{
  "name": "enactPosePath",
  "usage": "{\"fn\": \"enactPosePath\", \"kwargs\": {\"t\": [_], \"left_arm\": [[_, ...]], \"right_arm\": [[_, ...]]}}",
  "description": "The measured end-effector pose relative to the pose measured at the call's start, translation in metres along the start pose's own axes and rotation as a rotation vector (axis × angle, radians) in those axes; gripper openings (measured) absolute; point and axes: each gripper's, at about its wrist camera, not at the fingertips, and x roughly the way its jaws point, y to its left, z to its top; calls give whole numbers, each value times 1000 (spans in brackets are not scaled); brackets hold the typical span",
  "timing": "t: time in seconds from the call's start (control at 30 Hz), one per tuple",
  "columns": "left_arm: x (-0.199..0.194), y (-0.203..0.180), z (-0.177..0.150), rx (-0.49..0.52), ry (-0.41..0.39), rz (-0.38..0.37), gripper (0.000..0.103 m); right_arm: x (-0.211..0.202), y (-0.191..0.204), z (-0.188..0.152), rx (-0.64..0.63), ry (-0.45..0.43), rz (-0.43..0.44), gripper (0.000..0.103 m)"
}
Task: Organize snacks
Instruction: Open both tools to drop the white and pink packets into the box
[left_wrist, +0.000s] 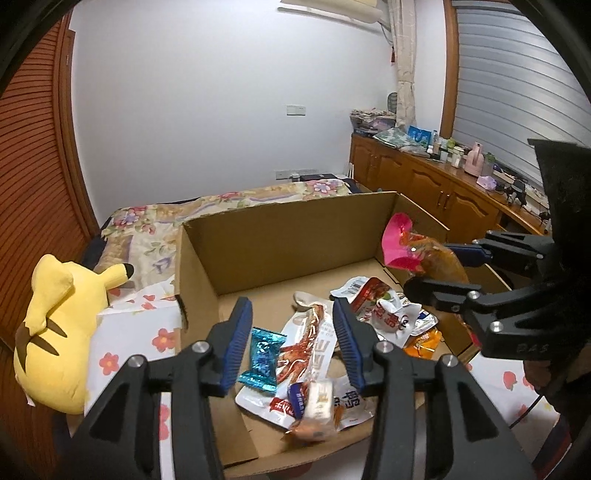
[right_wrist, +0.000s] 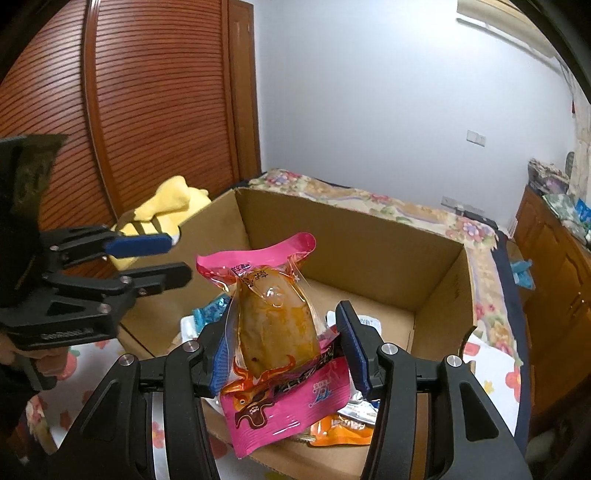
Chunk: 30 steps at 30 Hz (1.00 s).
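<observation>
Left wrist view: bedroom, cardboard box (left_wrist: 280, 236) on flowered cloth (left_wrist: 122, 354), bed (left_wrist: 155, 229) behind. Snack packets (left_wrist: 314, 347) litter box floor. Left gripper (left_wrist: 291, 332) parted, empty, above them. Right gripper (right_wrist: 284, 343) clamps pink packet (right_wrist: 275, 317) over box.

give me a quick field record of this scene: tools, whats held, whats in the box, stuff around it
left tool: open, nothing between its pads, over the box
right tool: shut on pink snack pouch, above the box
cardboard box: open, on a flowered cloth
in box: blue candy, several loose snack packets
beside box: yellow plush toy
</observation>
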Motion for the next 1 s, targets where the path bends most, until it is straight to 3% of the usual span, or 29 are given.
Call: {"fn": "enactPosePath", "kwargs": {"t": [0.23, 1.0], "left_arm": [[-7, 7, -3, -8, -12, 12, 49], [-23, 3, -14, -11, -36, 66, 54]], "right_arm": [[14, -1, 0, 12, 31, -67, 53], [-2, 0, -8, 67, -9, -83, 56]]}}
